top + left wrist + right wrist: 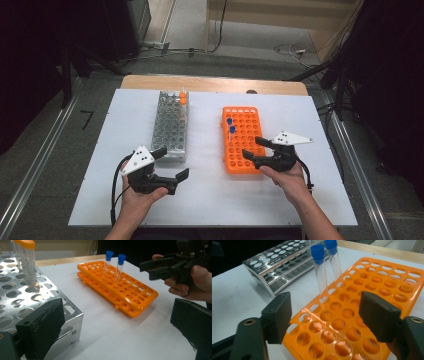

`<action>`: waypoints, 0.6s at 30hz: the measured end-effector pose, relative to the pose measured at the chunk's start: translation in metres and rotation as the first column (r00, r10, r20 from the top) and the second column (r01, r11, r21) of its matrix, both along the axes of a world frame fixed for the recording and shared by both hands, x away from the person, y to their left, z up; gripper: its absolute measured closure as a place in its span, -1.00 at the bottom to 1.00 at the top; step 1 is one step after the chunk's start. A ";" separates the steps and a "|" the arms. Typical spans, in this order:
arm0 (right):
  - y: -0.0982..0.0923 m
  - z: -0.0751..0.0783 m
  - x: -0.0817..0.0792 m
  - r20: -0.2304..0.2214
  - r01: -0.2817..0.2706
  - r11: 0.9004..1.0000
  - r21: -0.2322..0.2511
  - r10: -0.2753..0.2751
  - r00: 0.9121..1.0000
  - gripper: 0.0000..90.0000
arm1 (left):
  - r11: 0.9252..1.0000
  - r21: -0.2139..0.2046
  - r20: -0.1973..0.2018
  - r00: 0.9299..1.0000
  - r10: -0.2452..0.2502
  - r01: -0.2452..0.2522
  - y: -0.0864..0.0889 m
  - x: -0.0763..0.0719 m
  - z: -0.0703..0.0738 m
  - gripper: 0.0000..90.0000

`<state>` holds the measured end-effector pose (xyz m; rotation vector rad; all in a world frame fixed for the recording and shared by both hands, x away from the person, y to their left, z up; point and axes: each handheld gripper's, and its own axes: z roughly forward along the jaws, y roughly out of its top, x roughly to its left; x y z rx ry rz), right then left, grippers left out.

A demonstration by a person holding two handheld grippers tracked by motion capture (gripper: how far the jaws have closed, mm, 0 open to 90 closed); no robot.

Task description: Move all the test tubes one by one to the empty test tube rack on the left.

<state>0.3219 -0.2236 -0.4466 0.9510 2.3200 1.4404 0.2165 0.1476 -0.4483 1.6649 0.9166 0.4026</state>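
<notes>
White tabletop [210, 200] holds two racks. Right gripper [258, 148], jaws part open and empty, hovers over the orange tube rack [245, 125], just short of two blue-capped tubes [322, 275]. Left gripper [172, 162], wide open and empty, sits beside the metal rack [170, 125].

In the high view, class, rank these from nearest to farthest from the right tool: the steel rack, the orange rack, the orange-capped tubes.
1. Orange rack: directly under the right tool, at its near edge.
2. Steel rack: across the table, to the left.
3. Orange-capped tubes: at the steel rack's far right corner.
</notes>
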 end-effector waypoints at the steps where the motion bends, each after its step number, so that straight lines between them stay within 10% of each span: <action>1: 0.002 0.000 0.003 0.003 0.003 1.000 -0.009 -0.003 1.000 -0.31 | 1.000 -0.003 -0.004 1.000 -0.002 0.002 0.000 0.000 0.000 -1.00; 18: 0.037 -0.005 0.034 -0.071 0.016 0.999 -0.045 -0.019 0.997 0.19 | 1.000 -0.008 -0.011 1.000 -0.011 0.011 -0.003 0.000 -0.003 -1.00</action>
